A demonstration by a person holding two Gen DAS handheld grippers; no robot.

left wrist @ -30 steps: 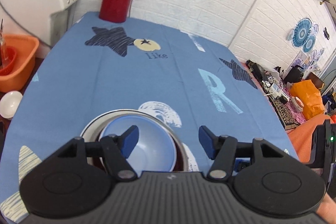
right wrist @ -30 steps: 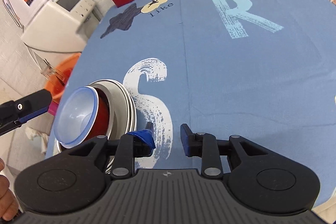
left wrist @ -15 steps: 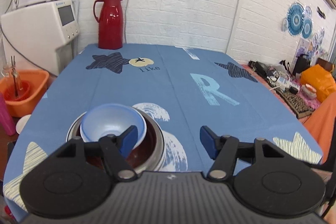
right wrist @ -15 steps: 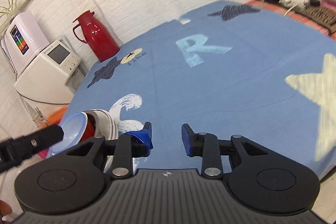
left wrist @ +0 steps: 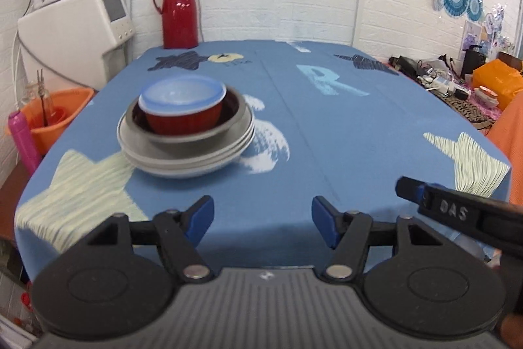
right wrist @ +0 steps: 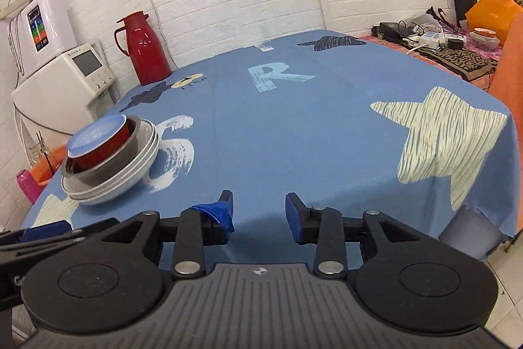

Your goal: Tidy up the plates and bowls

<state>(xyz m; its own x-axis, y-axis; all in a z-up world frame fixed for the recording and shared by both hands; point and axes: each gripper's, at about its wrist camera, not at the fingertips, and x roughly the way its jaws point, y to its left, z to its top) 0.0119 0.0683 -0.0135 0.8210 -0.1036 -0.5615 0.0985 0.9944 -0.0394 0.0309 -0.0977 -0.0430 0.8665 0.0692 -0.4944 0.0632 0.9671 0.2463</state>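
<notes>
- The surface (left wrist: 327, 133), covered with a blue cloth printed with stars and letters, is seen nearly bare; a single stack of dishes stands on its left side and a red jug (left wrist: 178, 10) at its far edge by the wall.
- The stack is built from wide pale plates (left wrist: 183, 157) at the bottom, with a grey metal bowl (left wrist: 196, 133) nested in them.
- A red bowl (left wrist: 183, 121) is seated inside the grey one, and a light blue bowl (left wrist: 181, 94) is nested in the red one at the very top, slightly tilted.
- No loose plate or bowl is seen elsewhere on the cloth, so the sorting is judged to be finished or very nearly so; at most a straightening of the top bowl is left.
- The left tongs (left wrist: 262, 224) are held at the near edge of the surface, jaws wide apart and empty, well clear of the stack.
- The right tongs (right wrist: 258, 213) are likewise held at the near edge, jaws apart with nothing between them; a scrap of blue tape is seen on one finger.
</notes>
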